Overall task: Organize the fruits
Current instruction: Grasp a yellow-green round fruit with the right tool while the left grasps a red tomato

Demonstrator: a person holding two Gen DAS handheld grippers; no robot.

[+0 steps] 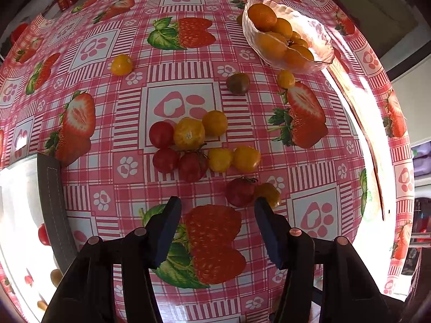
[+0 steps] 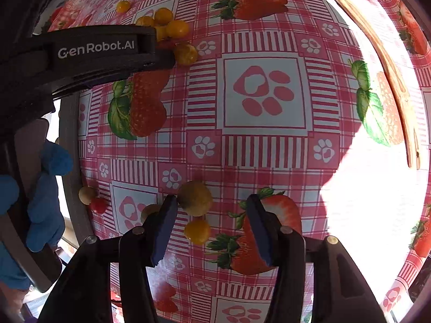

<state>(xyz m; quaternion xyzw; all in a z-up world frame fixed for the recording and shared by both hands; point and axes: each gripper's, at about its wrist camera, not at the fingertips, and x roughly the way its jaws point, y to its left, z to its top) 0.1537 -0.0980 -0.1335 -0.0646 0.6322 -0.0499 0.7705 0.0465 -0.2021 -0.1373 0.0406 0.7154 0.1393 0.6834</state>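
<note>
While a glass bowl (image 1: 288, 37) far ahead of the left tool (image 1: 215, 207) already holds orange fruits, most tomatoes (image 1: 188, 133) lie loose on the table (image 1: 269, 161) just ahead; both tools, including the right tool (image 2: 211, 204), gape half-wide, holding nothing.
</note>
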